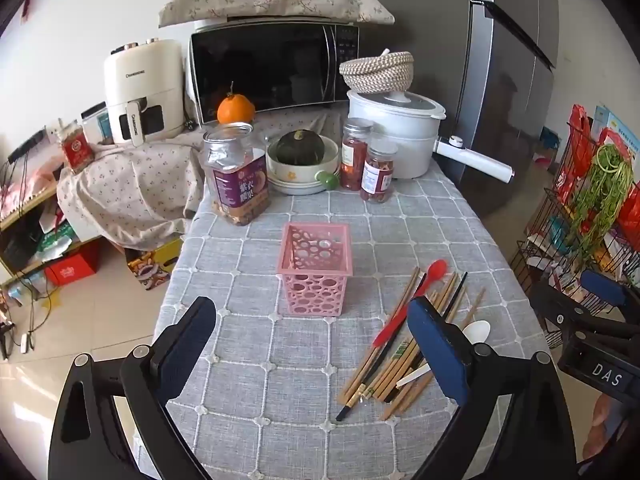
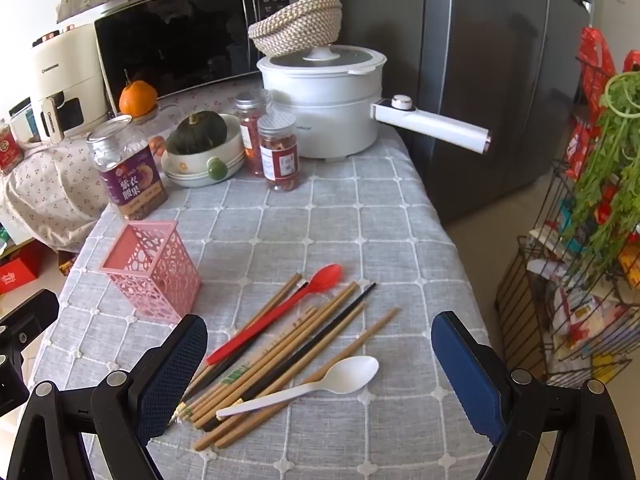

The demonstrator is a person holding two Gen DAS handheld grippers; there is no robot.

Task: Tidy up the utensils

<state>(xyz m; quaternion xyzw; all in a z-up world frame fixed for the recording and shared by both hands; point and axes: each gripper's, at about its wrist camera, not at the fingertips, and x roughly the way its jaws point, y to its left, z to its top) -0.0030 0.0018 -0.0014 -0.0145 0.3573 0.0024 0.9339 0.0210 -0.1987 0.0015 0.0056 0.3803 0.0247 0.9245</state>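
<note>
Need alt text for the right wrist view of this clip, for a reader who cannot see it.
A loose pile of chopsticks, with a red spoon and a white spoon lying on it, sits on a grey checked tablecloth between the open right gripper's blue fingers. An empty pink holder stands upright to the left, with jars and a white pot behind.

My worktop [image 2: 360, 216] wears a grey checked cloth. On it, at about ten o'clock from my right-hand view, the pink perforated holder [image 2: 154, 268] stands upright. Dead centre lies a loose heap of chopsticks [image 2: 296, 344], with a red spoon [image 2: 280, 314] across its far side and a white spoon [image 2: 316, 384] over its near side. At twelve o'clock sit two small red-filled jars [image 2: 280, 152], a purple-labelled jar [image 2: 128, 168], stacked bowls [image 2: 208, 168] holding a green squash, and a white pot [image 2: 324, 100].
</note>
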